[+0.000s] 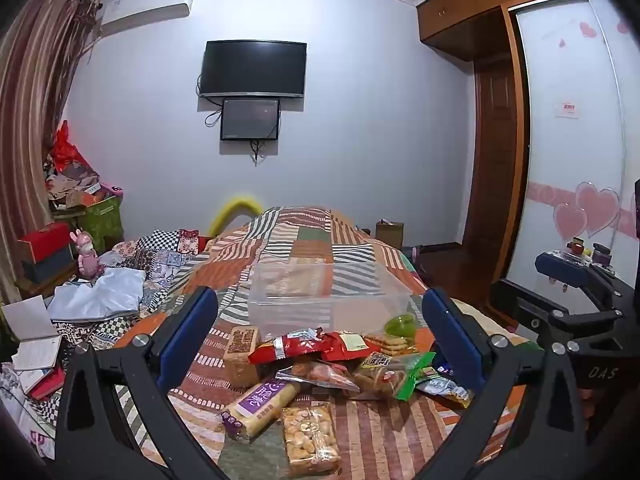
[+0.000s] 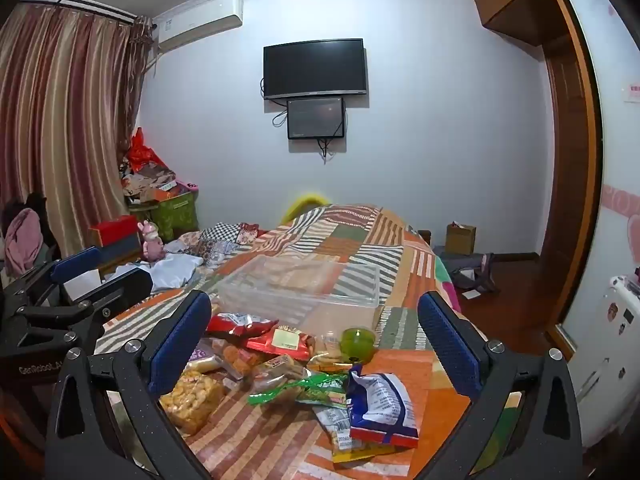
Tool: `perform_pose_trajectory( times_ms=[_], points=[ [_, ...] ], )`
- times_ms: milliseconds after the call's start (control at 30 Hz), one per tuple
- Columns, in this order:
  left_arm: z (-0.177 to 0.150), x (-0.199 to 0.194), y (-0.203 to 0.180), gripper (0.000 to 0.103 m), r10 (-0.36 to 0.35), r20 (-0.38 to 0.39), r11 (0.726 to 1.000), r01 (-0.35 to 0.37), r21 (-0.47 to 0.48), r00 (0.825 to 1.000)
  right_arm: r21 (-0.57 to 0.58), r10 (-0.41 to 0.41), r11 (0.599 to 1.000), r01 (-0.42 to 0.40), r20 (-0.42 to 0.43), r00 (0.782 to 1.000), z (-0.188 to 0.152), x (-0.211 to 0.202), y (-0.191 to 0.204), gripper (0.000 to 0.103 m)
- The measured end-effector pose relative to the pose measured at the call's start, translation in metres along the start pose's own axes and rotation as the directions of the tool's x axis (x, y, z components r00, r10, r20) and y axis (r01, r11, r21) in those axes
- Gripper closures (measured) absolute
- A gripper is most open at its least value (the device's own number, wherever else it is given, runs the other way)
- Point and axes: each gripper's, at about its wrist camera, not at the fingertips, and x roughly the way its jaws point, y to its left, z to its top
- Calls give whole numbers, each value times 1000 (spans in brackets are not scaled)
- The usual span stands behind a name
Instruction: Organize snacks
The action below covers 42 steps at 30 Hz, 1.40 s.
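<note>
Covering the bed is a patchwork quilt (image 1: 304, 236) of striped orange, green and grey panels, and it is the surface for everything here. Beyond the quilt stands a pale wall with a black television (image 1: 253, 69) and a smaller dark screen (image 1: 250, 119) just under it; striped curtains (image 2: 60, 120) hang to the quilt's left and a wooden wardrobe (image 1: 484, 120) rises to its right.

On the quilt sits a clear plastic bin (image 1: 320, 292), rectangular, thin-walled and glossy, with the quilt's stripes showing through it. Just in front of the bin lies a loose heap of snacks: a crinkled red packet (image 1: 316, 346), a round green cup (image 1: 401, 325), a purple-labelled roll (image 1: 262, 404), a clear bag of pale nuts (image 1: 310, 438) and a green-edged cracker pack (image 1: 394, 372). A blue and white foil pouch (image 2: 382, 406) (flattened, its top crumpled) lies at the near side of the heap.

The left gripper (image 1: 320, 320) hangs over the heap with its blue ribbed pads spread wide, gripping nothing; the snacks lie between and below them, the bin just beyond. The right gripper (image 2: 316, 328) is likewise spread wide and empty, framing the same heap, with the bin behind it.
</note>
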Motion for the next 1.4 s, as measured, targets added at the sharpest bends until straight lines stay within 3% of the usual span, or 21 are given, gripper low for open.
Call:
perform_pose_trajectory(
  times_ms=[1400],
  points=[
    [-4,5,6,0,-11,-23,999,11,-35,1000,5,5,1000,-5,-9,1000,-1,0,5,0]
  ],
)
